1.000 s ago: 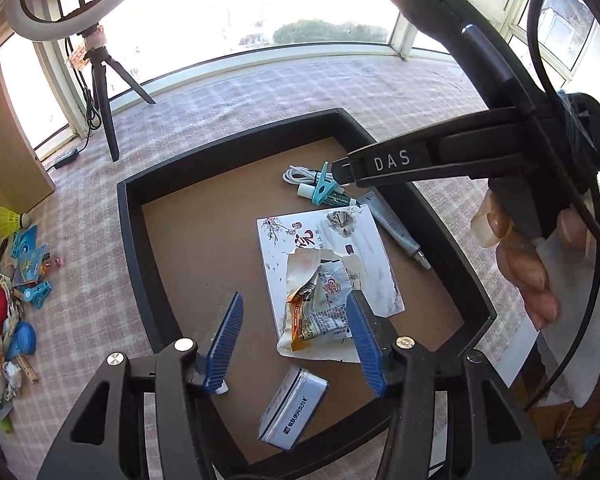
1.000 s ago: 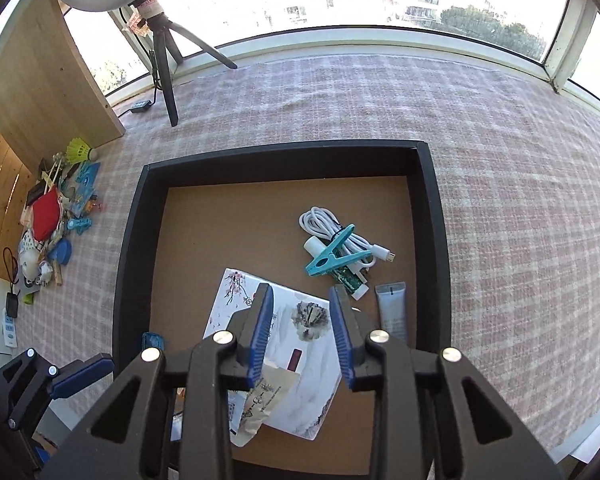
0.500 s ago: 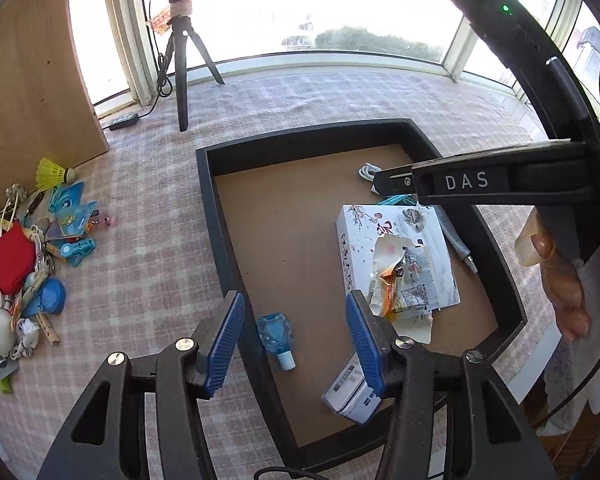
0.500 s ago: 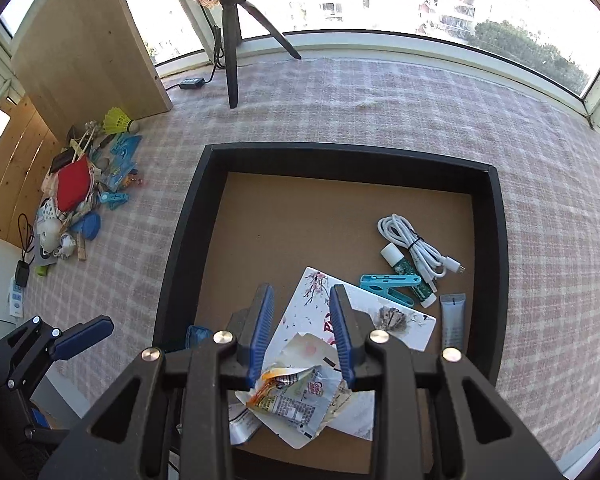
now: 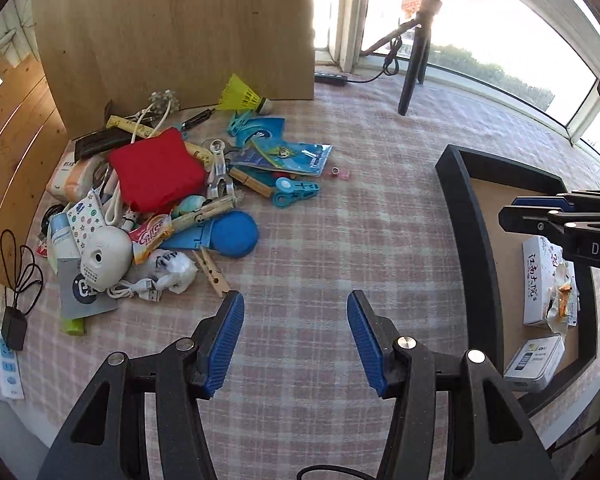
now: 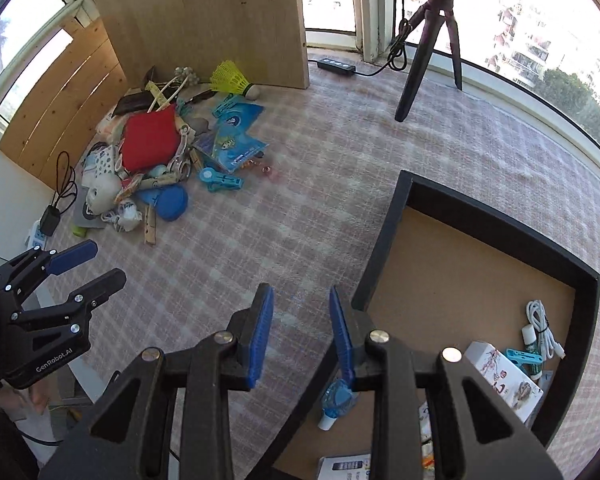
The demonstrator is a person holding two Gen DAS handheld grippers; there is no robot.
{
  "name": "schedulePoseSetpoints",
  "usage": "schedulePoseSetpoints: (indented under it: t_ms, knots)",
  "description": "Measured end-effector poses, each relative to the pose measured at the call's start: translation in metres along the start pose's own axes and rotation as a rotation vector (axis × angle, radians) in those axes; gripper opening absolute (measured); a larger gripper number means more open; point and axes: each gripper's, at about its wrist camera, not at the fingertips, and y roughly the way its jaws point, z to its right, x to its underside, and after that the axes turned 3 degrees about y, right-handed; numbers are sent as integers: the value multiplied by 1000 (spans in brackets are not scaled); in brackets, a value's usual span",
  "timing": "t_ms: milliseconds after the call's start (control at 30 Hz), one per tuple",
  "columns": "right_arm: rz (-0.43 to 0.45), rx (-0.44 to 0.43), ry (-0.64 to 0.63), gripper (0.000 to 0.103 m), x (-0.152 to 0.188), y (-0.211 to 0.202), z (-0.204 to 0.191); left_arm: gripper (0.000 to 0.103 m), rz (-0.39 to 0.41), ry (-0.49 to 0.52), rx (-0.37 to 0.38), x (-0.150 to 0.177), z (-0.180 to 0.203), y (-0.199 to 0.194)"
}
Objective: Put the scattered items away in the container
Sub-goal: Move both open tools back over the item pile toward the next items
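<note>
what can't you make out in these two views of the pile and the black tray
- Left wrist view: the black tray runs off the right edge, and the right hand-held gripper covers part of its contents.
- Right wrist view: that gripper's own fingers hide the tray's near corner.
- Items under the red pouch are buried.

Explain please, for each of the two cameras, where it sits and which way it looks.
Left wrist: sits on the left tongs, looking down at the checked cloth and the pile of items; both blue pads show, open and empty.
Right wrist: sits on the right tongs, looking down over the black container edge; its narrower gap is also empty.
Shared: the pile, the container, the tripod, and each view shows the other tongs.
</note>
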Motion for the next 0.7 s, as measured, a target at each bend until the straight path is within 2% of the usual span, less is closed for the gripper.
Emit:
schedulePoseSetpoints:
  t_ms: [167, 267, 333, 467, 700]
  knots:
    - [-25, -40, -61, 29, -25, 31, -40, 53, -24, -82, -47, 6, -77, 10]
    - [-75, -109, -150, 29, -38, 57, -67, 54, -33, -112, -84, 7, -112, 18]
    - [-77, -87, -215, 29, -45, 73, -82, 55, -48, -121, -90, 7, -131, 26]
    - [-73, -61, -333, 29, -58, 99, -104, 56, -70, -115, -95, 3, -155, 41]
    - [-119, -34, -384, 29, -79, 138, -105, 59, -100, -59, -78, -6, -165, 67]
